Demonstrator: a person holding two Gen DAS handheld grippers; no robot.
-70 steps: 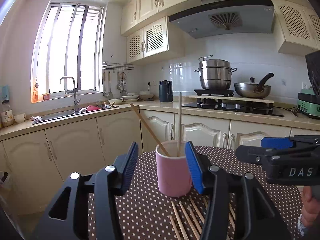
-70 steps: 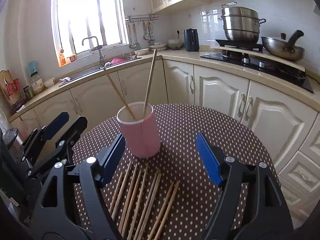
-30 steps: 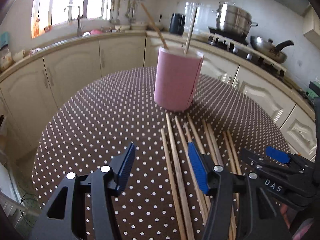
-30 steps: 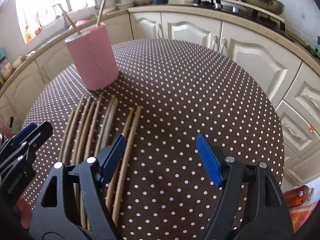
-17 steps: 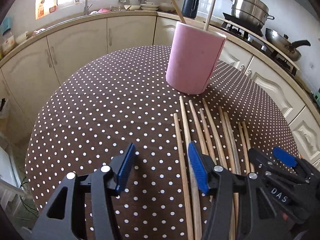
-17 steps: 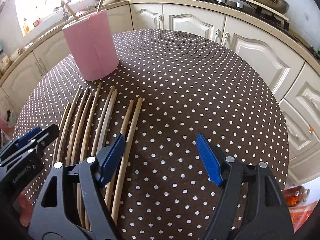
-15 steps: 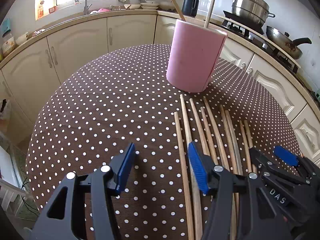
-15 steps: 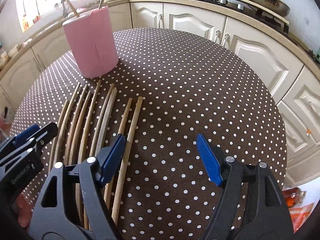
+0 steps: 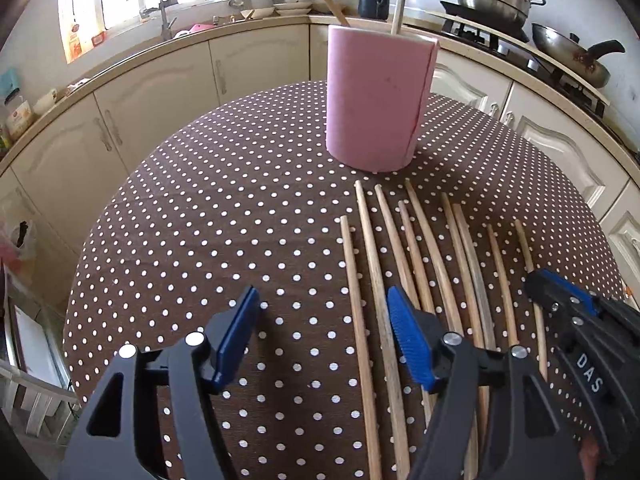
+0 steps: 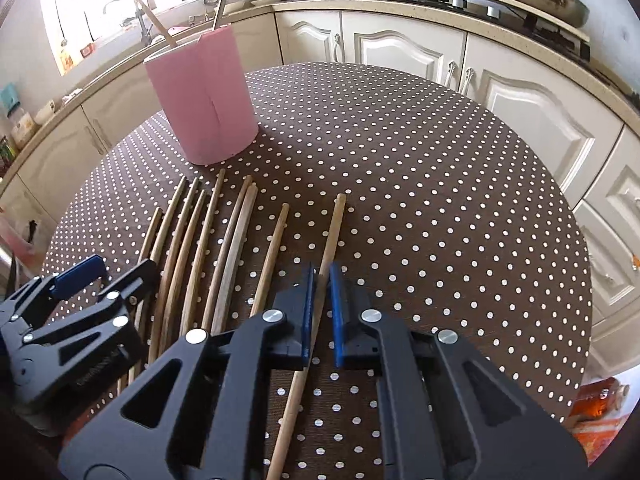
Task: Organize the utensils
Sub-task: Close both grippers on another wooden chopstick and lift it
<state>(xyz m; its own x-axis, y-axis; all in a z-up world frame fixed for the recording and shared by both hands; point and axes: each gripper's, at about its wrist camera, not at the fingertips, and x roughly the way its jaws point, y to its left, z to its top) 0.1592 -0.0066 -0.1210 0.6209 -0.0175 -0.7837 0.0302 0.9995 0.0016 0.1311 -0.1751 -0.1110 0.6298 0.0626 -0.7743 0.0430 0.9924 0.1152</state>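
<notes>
Right now the right gripper [image 10: 319,312] is nearest, its jaws having just closed on one chopstick [image 10: 330,236], the rightmost of the row, pinched near its middle with the far end lying on the dotted tablecloth [image 10: 440,200]. Just left of it the left gripper [image 9: 322,338] has just been opening wider; its jaws stand released and hold nothing, with the two leftmost sticks lying between the blue pads [image 9: 408,344] but untouched. Next, the row of loose chopsticks [image 9: 420,248] lies side by side on the cloth, roughly parallel, tips toward the cup. Beyond them the pink cup [image 9: 378,100] stands upright, near the stick tips but apart, with two sticks already leaning inside. Behind that, the kitchen counter [image 9: 168,46] and cabinets.

Risks, as I judge them: the pinch is on a thin round stick, so it could roll or swing in the pads on lifting and slip out. Its neighbour lies just beside, so the lift may drag or scatter it. The left gripper could nudge several sticks when closing and grab two. The cup looks light; a stick poked against its rim could tip it.
</notes>
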